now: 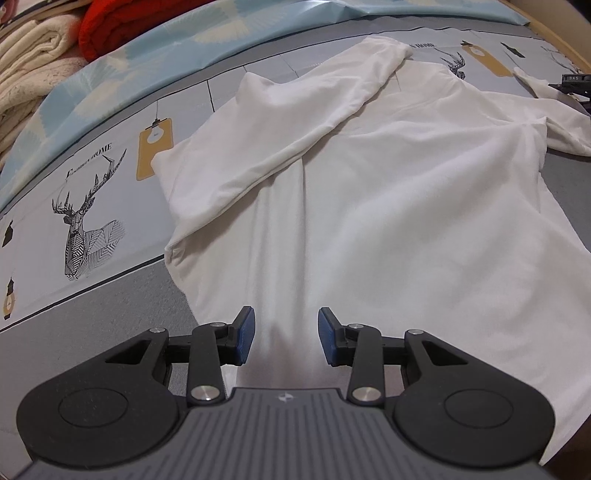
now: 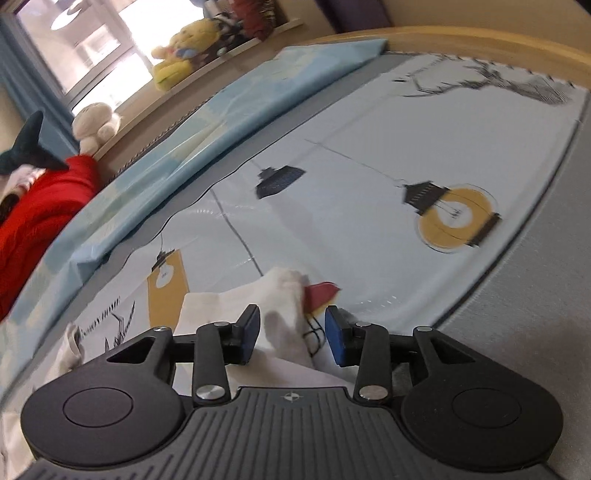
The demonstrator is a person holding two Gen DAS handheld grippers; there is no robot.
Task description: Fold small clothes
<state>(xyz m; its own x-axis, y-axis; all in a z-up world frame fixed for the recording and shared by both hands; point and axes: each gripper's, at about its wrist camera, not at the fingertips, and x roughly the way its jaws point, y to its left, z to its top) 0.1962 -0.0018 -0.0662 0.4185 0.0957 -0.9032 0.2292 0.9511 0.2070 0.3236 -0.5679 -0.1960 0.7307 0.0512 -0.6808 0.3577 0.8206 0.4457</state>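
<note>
A white long-sleeved top (image 1: 369, 206) lies flat on the printed bed sheet (image 1: 92, 192), its left sleeve (image 1: 317, 122) folded across the body. My left gripper (image 1: 286, 334) is open over the garment's near hem, with cloth showing between the blue pads (image 1: 246, 334). In the right wrist view my right gripper (image 2: 291, 334) is open, with a bunched white sleeve end (image 2: 280, 306) lying between and just beyond its pads; a red printed patch (image 2: 321, 291) shows beside it. The other gripper's tip (image 1: 574, 83) shows at the far right by the right sleeve.
Folded cream blankets (image 1: 33, 70) and a red one (image 1: 122, 26) sit at the back left. A light blue quilt (image 2: 207, 122) runs along the far side. Plush toys (image 2: 177, 55) line the window sill. The wooden bed frame (image 2: 461, 37) edges the sheet.
</note>
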